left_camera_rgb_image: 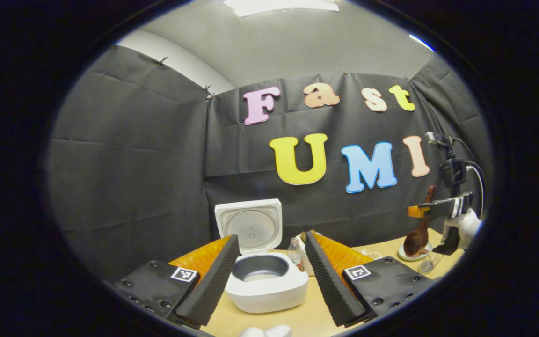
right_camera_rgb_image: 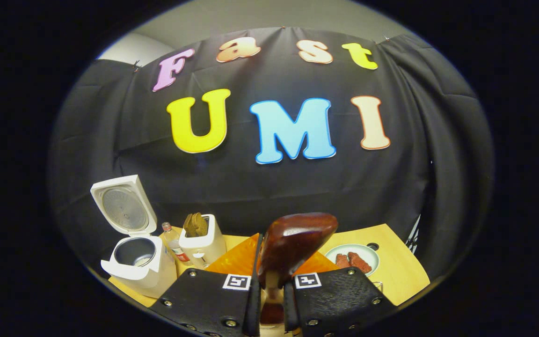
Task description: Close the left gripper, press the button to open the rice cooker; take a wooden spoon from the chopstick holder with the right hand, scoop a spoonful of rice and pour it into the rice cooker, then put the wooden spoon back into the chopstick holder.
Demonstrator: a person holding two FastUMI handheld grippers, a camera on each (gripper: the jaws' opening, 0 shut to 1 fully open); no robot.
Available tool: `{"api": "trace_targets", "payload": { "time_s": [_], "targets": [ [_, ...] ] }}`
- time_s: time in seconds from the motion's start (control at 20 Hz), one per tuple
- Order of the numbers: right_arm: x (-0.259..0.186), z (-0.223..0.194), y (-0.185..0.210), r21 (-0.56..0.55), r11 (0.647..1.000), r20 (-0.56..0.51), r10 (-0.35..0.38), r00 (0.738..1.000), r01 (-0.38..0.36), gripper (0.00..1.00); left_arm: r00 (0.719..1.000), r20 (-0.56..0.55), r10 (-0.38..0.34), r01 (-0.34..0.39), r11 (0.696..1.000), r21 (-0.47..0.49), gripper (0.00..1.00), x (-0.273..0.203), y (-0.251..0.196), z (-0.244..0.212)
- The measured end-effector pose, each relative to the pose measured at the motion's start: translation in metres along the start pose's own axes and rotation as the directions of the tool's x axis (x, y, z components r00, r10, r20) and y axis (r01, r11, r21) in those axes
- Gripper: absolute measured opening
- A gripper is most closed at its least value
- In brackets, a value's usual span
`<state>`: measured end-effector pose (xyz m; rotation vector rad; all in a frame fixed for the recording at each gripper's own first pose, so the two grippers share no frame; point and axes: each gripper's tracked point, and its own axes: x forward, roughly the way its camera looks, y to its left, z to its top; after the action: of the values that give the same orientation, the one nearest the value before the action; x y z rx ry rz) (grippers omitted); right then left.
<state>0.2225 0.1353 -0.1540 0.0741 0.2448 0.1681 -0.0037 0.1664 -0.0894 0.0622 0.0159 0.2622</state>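
Now, right gripper (right_camera_rgb_image: 269, 292) clamped on wooden spoon (right_camera_rgb_image: 295, 243) handle: stiff, smooth, light. Left gripper (left_camera_rgb_image: 269, 276) fingers apart before open rice cooker (left_camera_rgb_image: 265, 281), mid-desk.

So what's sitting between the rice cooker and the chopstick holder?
A small bottle stands between the rice cooker and the chopstick holder, seen in the right gripper view.
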Motion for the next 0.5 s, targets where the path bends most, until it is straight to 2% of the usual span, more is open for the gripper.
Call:
{"api": "trace_targets", "payload": {
  "time_s": [0.15, 0.3, 0.35, 0.5],
  "targets": [
    [0.025, -0.041, 0.027, -0.058, 0.998, -0.063, 0.021, 0.998, -0.025, 0.19, 1.0, -0.014, -0.001, 0.001, 1.0, -0.01, 0.96, 0.001, 0.006, -0.006],
    [0.048, -0.086, 0.038, -0.197, 0.98, -0.108, -0.003, 0.994, -0.018, 0.2, 1.0, -0.029, 0.003, -0.003, 1.0, -0.011, 0.96, -0.001, 0.011, -0.014],
    [0.058, -0.101, 0.039, -0.261, 0.965, -0.122, -0.019, 0.992, -0.014, 0.2, 0.999, -0.032, 0.005, -0.005, 1.0, -0.006, 1.0, -0.002, 0.014, -0.016],
    [0.075, -0.14, 0.038, -0.441, 0.897, -0.155, -0.063, 0.986, -0.012, 0.2, 0.998, -0.066, -0.006, 0.006, 1.0, -0.013, 0.98, -0.005, 0.012, -0.028]
  ]
}}
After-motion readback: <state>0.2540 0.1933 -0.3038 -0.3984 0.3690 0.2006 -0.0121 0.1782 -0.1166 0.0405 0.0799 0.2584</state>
